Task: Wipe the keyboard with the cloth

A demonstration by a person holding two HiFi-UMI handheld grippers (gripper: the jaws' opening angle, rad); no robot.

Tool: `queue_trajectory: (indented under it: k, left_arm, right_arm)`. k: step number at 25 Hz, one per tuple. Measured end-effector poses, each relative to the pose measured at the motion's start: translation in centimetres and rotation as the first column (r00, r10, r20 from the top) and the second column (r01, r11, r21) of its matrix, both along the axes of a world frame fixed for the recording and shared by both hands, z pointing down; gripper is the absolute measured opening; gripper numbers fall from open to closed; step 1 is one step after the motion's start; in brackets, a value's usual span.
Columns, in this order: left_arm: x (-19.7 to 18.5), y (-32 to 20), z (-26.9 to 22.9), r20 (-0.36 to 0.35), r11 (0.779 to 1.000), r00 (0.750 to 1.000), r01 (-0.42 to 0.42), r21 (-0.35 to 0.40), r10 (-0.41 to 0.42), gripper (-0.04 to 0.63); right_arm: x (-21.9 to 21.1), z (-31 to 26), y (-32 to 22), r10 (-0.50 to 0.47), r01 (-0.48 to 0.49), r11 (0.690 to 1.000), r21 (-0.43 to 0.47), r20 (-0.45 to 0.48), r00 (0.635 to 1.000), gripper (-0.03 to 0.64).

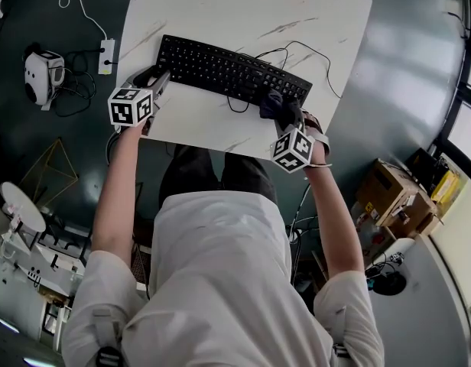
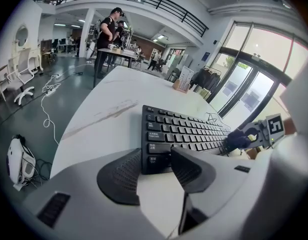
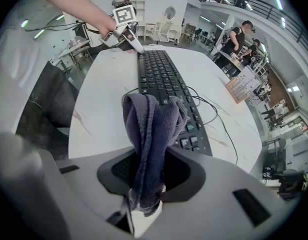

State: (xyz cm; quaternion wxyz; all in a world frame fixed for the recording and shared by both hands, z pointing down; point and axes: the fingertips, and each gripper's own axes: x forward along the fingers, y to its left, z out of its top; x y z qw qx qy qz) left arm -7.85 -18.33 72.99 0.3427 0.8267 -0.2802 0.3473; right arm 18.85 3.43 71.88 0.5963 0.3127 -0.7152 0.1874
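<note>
Plainly, we have the right gripper [image 1: 287,117] pressed together on the cloth [image 1: 271,104], a dark blue-grey fold pinched between its jaws. The free end of the cloth drapes forward onto the right end of the keyboard [image 1: 220,69], right of centre in the head view. Our left gripper [image 1: 157,81] sits at the keyboard's opposite end. Its jaws are partway apart, with the near left corner of the keyboard wedged between the pads.

The keyboard lies aslant on the white marbled table [image 1: 220,6], its left end higher in the frame than its right. A thin black cable [image 1: 312,56] loops off its right end and runs towards the table's right edge. Between the keyboard and the near table edge we have only a narrow bare strip, and both grippers reach in over that edge. Beyond the keyboard, towards the top of the frame, the tabletop lies broad and bare.
</note>
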Motion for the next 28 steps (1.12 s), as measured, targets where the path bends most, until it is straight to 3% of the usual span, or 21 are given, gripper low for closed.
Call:
queue_trajectory:
  k: [9, 12, 17, 24, 28]
  left_arm:
    - [0.1, 0.0, 0.0, -0.012, 1.000, 0.999, -0.030, -0.004, 0.030, 0.192]
    - [0.0, 0.0, -0.1, -0.014, 0.999, 0.998, -0.053, 0.001, 0.053, 0.193]
    - [0.1, 0.0, -0.2, -0.016, 0.997, 0.997, -0.075, 0.002, 0.075, 0.193]
    - [0.2, 0.0, -0.1, -0.022, 0.996, 0.996, -0.091, -0.010, 0.091, 0.193]
    - [0.1, 0.2, -0.1, -0.024, 0.994, 0.994, -0.109, -0.004, 0.108, 0.195]
  right_arm:
    - [-5.3, -1.3, 0.0, -0.137, 0.146, 0.987, -0.063, 0.134, 0.982, 0.121]
    - [-6.2, -0.7, -1.0, -0.139, 0.157, 0.983, -0.093, 0.171, 0.975, 0.121]
    - [-4.6, -0.6, -2.9, -0.006, 0.053, 0.980, -0.192, 0.234, 0.972, 0.121]
    - [0.4, -0.7, -6.8, 0.177, -0.122, 0.964, -0.237, 0.227, 0.958, 0.123]
    - [1.6, -1.0, -8.6, 0.191, -0.148, 0.964, -0.220, 0.189, 0.963, 0.130]
